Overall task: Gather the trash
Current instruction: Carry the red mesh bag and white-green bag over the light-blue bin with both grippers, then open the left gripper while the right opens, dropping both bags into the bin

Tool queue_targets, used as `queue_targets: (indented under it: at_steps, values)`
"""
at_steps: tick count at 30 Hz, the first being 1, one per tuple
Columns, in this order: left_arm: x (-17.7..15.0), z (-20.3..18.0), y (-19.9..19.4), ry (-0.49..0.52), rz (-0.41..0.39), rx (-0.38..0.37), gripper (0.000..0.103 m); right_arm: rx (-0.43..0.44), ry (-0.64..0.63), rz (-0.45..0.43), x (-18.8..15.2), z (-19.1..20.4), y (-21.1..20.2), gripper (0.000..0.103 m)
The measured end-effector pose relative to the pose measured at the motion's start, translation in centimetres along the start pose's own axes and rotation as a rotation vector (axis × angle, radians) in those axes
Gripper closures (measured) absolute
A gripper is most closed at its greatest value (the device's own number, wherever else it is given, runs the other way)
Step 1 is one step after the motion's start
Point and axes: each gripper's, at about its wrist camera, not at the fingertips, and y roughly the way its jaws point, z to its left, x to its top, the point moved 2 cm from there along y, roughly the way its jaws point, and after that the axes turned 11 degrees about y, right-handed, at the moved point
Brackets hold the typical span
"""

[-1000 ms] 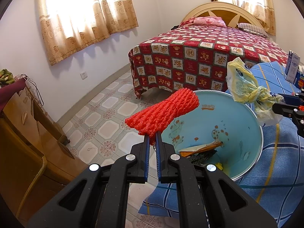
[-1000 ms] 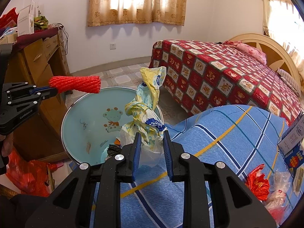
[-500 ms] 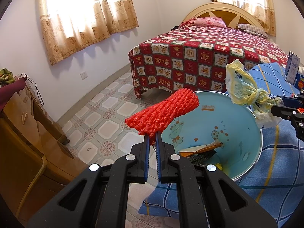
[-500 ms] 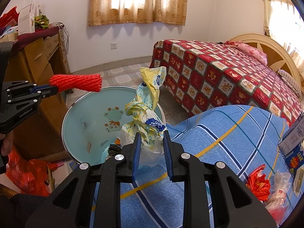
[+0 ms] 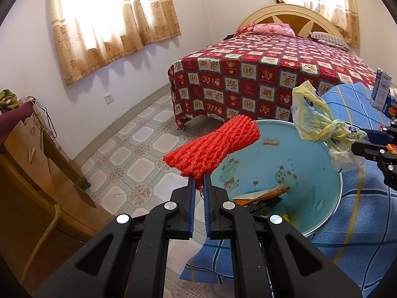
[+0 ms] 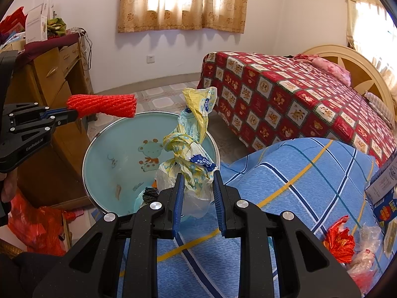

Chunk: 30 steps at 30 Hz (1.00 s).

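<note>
My left gripper (image 5: 197, 182) is shut on a red foam net bundle (image 5: 213, 147), held over the near rim of the light blue basin (image 5: 320, 164). In the right wrist view the bundle (image 6: 104, 105) hangs over the basin's (image 6: 109, 154) left rim. My right gripper (image 6: 197, 186) is shut on a knotted yellow plastic bag (image 6: 191, 146) at the basin's right edge. The bag (image 5: 317, 124) also shows in the left wrist view. The basin holds an orange wrapper (image 5: 260, 195) and dark scraps.
The basin rests on a blue plaid cover (image 6: 297, 173). Red foil trash (image 6: 340, 241), clear plastic and boxes (image 6: 384, 193) lie at its right. A red quilted bed (image 5: 260, 74) stands beyond, a wooden dresser (image 5: 29, 173) at left, tiled floor (image 5: 139, 149) between.
The yellow bag in my right gripper has shifted slightly towards the basin. The left gripper and red bundle have stayed in place.
</note>
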Motion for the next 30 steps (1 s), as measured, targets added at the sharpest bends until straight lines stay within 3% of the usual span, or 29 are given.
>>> queue_targets:
  at_steps: [14,18,20,22,24,28,30]
  values:
    - [0.3,-0.7,-0.2,0.006,-0.004,-0.016,0.096,0.015,-0.015,0.003,-0.3,1.1,0.2,0.079]
    - [0.3,-0.8,-0.1,0.004,-0.004,-0.022,0.091,0.012,-0.018,-0.002,-0.4,1.1,0.2,0.074]
    - [0.4,-1.1,-0.1,0.002,-0.003,-0.027,0.072,0.015,-0.009,-0.005,-0.4,0.9,0.2,0.066]
    - [0.3,-1.2,-0.1,-0.001,-0.004,-0.028,0.062,0.015,-0.005,-0.006,-0.4,0.7,0.2,0.061]
    - [0.3,-1.4,-0.1,-0.001,-0.004,-0.033,0.058,0.014,-0.001,-0.005,-0.5,0.6,0.1,0.058]
    - [0.2,-1.7,-0.1,-0.014,-0.003,-0.045,0.038,-0.001,0.012,-0.003,-0.8,0.3,-0.3,0.052]
    - [0.1,-2.5,-0.2,-0.010,-0.005,-0.072,0.036,-0.019,0.026,-0.006,-1.0,0.0,-1.1,0.049]
